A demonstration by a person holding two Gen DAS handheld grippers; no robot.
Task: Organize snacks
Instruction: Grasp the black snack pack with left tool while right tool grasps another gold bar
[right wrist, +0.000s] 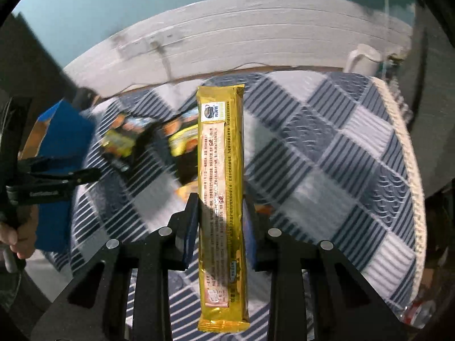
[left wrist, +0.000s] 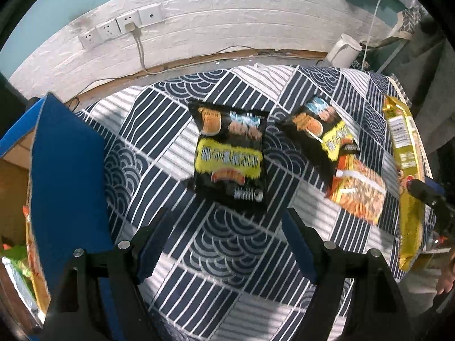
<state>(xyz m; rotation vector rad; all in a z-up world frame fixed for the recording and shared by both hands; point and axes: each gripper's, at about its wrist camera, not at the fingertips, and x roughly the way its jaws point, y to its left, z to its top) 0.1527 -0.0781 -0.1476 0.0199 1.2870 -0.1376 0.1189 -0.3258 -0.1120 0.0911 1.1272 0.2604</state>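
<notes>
Right gripper point(right wrist: 220, 213) clamped on long gold snack packet point(right wrist: 220, 170), raised clear above patterned tablecloth point(right wrist: 341, 156). Left gripper point(left wrist: 221, 244) spread wide, empty, above black snack bag point(left wrist: 230, 156) lying beside blue box point(left wrist: 68, 170).

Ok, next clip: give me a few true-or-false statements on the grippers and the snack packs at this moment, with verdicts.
1. The right gripper is shut on the gold pack. True.
2. The left gripper holds a black pack. False: its jaws stand open with nothing between them, above the cloth.
3. Two black packs lie on the cloth. True: the left black pack and the right black pack, the latter overlapping an orange pack.
4. The gold pack lies flat on the cloth. False: it is lifted clear of it, gripped near its middle.
5. The blue box is at the right edge of the left wrist view. False: it is at the left.
</notes>
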